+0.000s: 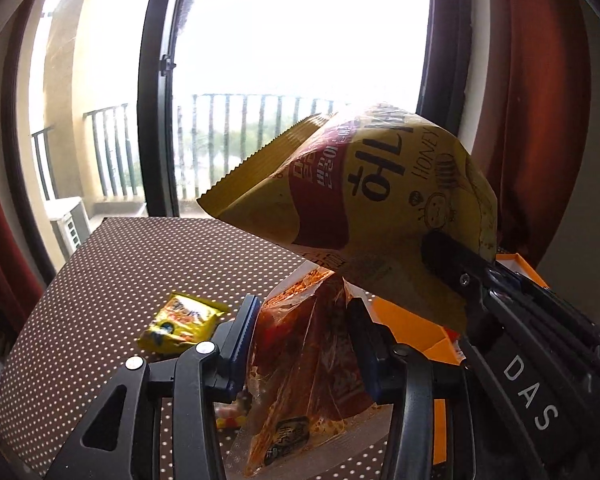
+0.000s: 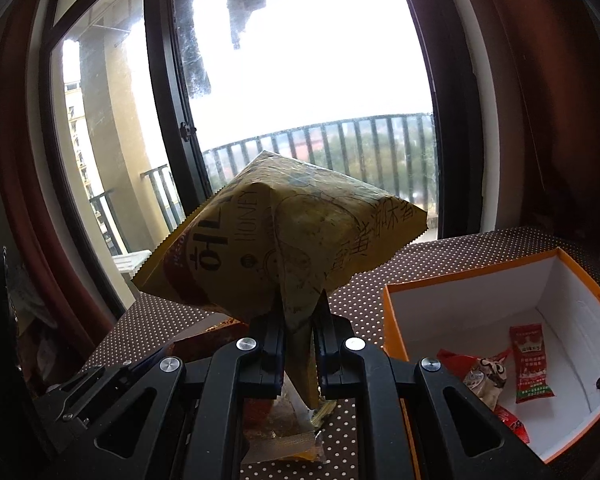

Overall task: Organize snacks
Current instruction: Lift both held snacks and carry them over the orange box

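Note:
My left gripper (image 1: 304, 332) is shut on a clear bag of red snacks (image 1: 300, 384), held off the table with its sealed end hanging toward the camera. My right gripper (image 2: 298, 332) is shut on a corner of a puffy yellow honey-snack bag (image 2: 284, 240), held up in the air. In the left wrist view, that yellow bag (image 1: 380, 200) hangs over the red one, with the right gripper (image 1: 460, 268) pinching its lower right corner. The orange box (image 2: 392, 320) with a white inside stands open to the right and holds a few red sachets (image 2: 530, 364).
A small yellow snack pack (image 1: 182, 322) and some loose candies (image 1: 230, 420) lie on the brown dotted tablecloth (image 1: 140, 264). Behind the table are a dark-framed window and red curtains. Beneath the right gripper shows a clear packet edge (image 2: 280, 444).

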Available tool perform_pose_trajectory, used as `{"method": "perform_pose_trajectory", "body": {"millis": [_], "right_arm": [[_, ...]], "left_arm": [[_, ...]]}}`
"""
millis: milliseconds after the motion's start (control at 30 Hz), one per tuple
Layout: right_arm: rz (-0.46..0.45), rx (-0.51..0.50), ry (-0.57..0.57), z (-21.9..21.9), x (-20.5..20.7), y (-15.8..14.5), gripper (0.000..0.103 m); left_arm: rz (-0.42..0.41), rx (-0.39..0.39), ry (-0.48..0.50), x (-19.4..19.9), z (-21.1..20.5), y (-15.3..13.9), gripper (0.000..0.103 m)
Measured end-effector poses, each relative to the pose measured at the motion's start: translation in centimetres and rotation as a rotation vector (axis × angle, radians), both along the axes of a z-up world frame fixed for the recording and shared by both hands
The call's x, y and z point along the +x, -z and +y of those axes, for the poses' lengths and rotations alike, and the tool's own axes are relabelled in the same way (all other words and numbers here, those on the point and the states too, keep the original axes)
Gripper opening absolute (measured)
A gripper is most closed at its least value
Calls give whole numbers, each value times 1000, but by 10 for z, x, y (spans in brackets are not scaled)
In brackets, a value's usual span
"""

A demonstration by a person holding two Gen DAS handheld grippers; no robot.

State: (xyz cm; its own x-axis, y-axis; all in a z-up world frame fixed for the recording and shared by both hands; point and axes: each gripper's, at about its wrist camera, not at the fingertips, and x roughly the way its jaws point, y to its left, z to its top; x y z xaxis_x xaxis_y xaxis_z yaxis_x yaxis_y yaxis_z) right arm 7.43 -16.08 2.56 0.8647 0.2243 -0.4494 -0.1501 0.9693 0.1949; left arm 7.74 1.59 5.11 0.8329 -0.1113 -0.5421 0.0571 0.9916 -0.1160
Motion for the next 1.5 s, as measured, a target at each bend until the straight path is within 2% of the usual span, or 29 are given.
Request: {"method": "perform_pose_trajectory", "body": {"millis": [367,1000,1133,1200,1500], "right_arm": [[-22,13,88,-42,-8,-5,14],[-54,24,249,-111,-21,-9,14],[-48,28,289,-128,-22,-8,14],[-42,29,312,-137,-23,-6,14],[52,60,382,-173,-20,22,14]], "left_arm": [[-13,-15,86,6,-40,-6,45],[-45,13,248,26,-110,-14,45],[-32,12,296,33,-125,-10,44],[-32,26,322,36,-133,-8,36],[84,44,412,59,-160,26,36]]}}
